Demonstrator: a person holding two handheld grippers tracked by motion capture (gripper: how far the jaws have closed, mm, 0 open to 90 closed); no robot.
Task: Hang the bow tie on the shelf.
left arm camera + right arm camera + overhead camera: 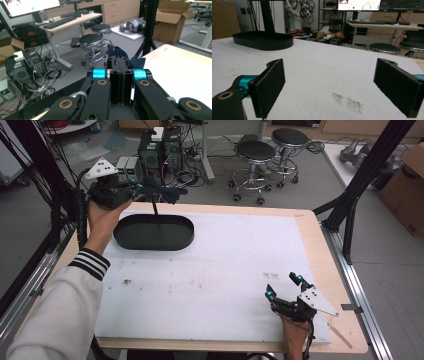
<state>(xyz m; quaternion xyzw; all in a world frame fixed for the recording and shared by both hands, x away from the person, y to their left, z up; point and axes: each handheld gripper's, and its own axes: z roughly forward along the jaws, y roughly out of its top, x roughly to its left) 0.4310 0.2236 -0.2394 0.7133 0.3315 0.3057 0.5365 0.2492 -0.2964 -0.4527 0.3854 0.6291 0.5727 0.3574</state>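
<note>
Two hand-held grippers at a table with a white mat (210, 270).

Left gripper (150, 187): upper left of the high view, raised above the table's far edge, jaws pressed together on a dark blue cloth (167, 194). Left gripper view: cloth (125, 58) bunched beyond the closed jaws, at frame centre.

Right gripper (284, 286): lower right of the high view, low over the mat, jaws spread wide, nothing between them; pads (272, 87) well apart in the right gripper view.

Black oval tray (130, 237): upper left of the mat, just below the held cloth; a thin dark strip hangs from the cloth toward it.

Rolling stools (255, 152): on the floor beyond the table, top centre.
</note>
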